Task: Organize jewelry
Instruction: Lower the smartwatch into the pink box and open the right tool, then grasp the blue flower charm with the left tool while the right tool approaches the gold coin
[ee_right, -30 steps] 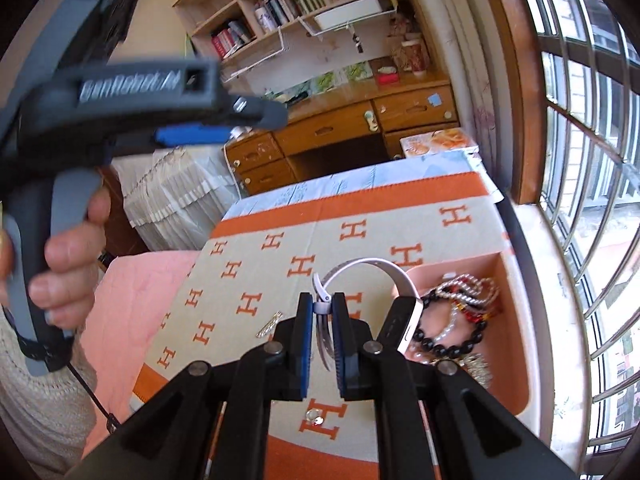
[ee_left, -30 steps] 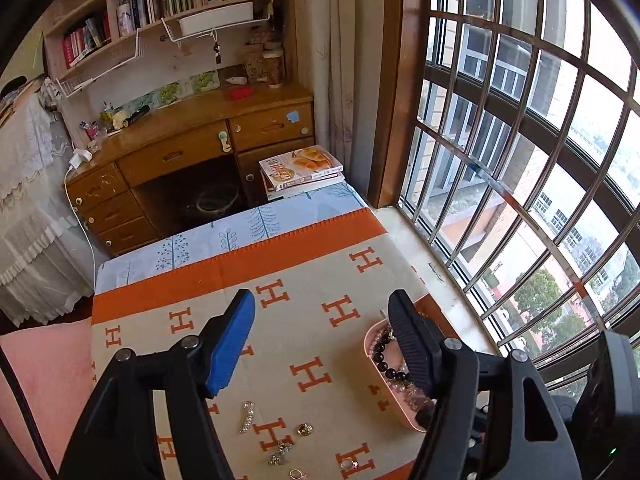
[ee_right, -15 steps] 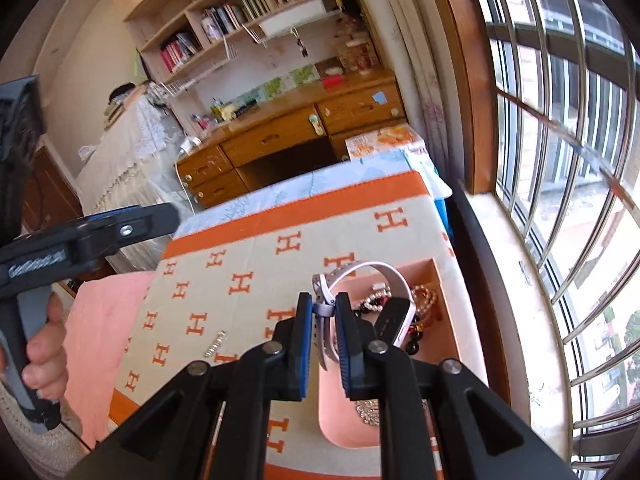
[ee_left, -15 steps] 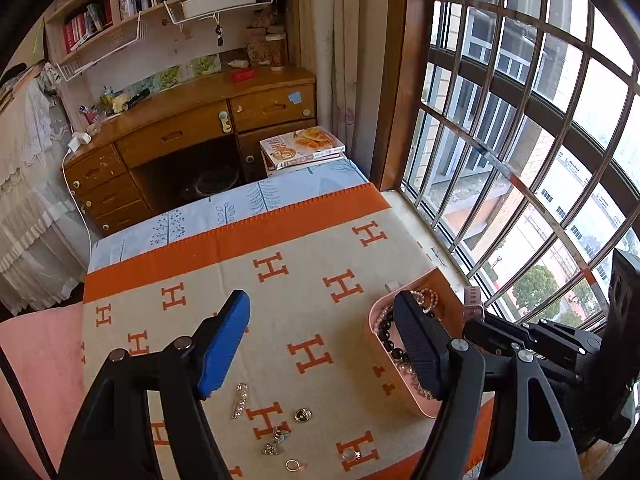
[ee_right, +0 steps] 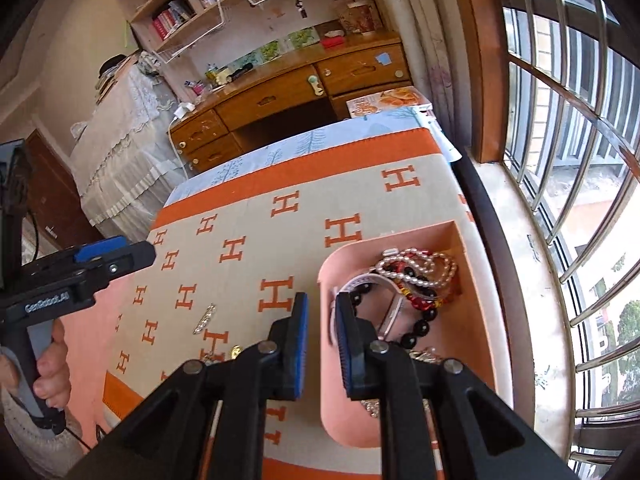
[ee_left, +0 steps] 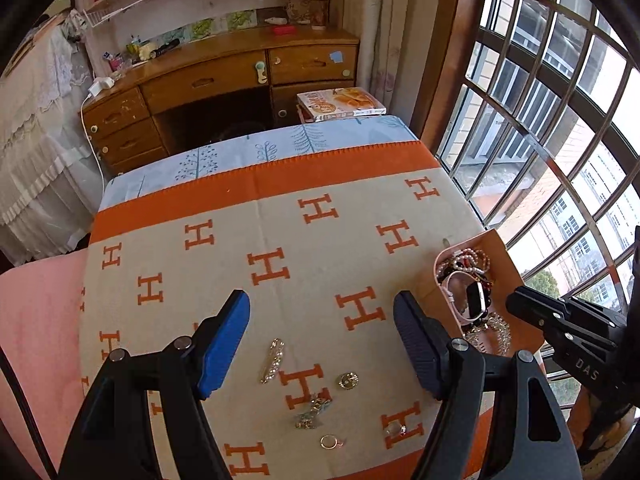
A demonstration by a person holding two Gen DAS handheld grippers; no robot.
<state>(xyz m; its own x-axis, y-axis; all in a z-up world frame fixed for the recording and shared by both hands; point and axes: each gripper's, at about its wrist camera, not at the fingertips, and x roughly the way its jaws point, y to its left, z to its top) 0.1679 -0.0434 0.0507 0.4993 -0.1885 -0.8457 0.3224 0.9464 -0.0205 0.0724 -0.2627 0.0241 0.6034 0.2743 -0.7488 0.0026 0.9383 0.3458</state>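
The left gripper (ee_left: 322, 336) is hovering with its fingers (ee_left: 224, 336) spread wide and holding nothing, above loose pieces lying on the blanket-covered surface (ee_left: 280, 232): a small ring (ee_left: 329, 442), a tangled silver charm (ee_left: 313, 412), a round gold stud (ee_left: 346, 381) and a long rhinestone clip (ee_left: 272, 361), each lying apart from the others. A further small piece (ee_left: 397, 429) is sitting on an orange H nearby; it is too small to identify. The right gripper (ee_right: 320, 338) is positioned over the near left rim of the pink tray (ee_right: 476, 292), its fingers (ee_right: 345, 344) parted by a narrow gap and gripping nothing. The watch (ee_right: 390, 312) with its pale strap is lying inside the tray, resting among a black bead bracelet (ee_right: 420, 326), a red bead strand (ee_right: 416, 300) and a pearl bracelet (ee_right: 416, 270). The tray is sitting at the window-side edge of the surface. Beyond it, a wooden desk (ee_left: 224, 76) is standing against the far wall, with a book (ee_left: 342, 104) lying just beside the surface's far end.
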